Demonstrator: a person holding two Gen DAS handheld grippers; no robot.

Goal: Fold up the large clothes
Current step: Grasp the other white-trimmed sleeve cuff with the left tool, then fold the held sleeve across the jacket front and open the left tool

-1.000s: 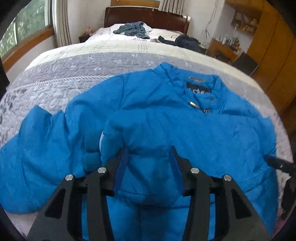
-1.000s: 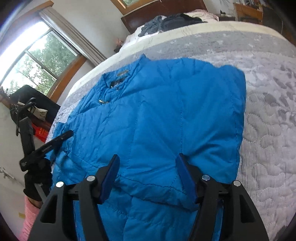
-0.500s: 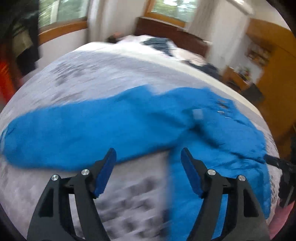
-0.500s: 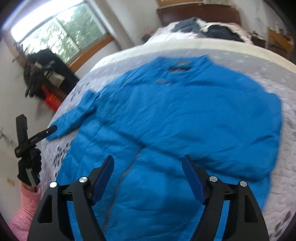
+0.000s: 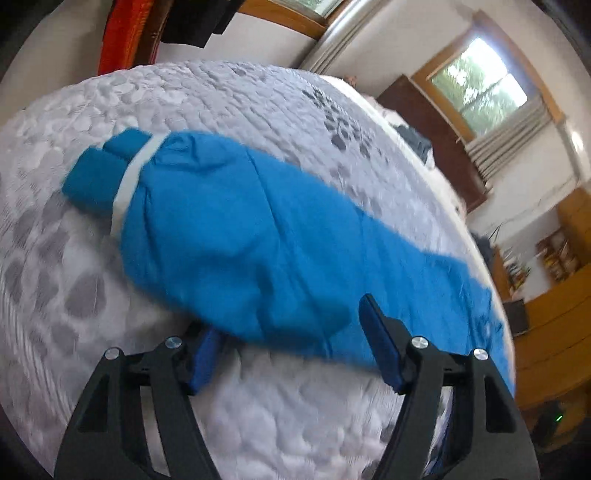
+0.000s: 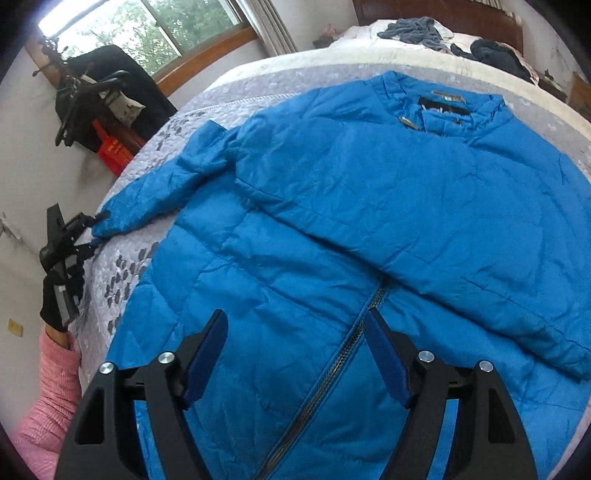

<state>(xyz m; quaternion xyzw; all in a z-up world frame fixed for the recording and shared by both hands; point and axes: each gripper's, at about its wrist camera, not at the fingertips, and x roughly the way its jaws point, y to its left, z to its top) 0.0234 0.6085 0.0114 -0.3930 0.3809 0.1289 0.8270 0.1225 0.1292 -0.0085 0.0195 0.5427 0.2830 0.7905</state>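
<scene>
Blue jacket (image 6: 369,206) lying flat on the bed (image 6: 258,85), collar pointing to 12 o'clock, zipper (image 6: 332,369) running along its long axis. Left sleeve (image 5: 229,236) stretching toward 9 o'clock. Left tool (image 5: 291,339) spread, straddling the sleeve. Right tool (image 6: 295,358) spread, hovering above the hem, holding nothing.

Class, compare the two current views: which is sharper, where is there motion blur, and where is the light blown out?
Left wrist view: smeared quilt near the open left gripper, soft jacket sleeve. Right wrist view: sharper, zipper teeth crisp, window overexposed; fisheye bends both.
</scene>
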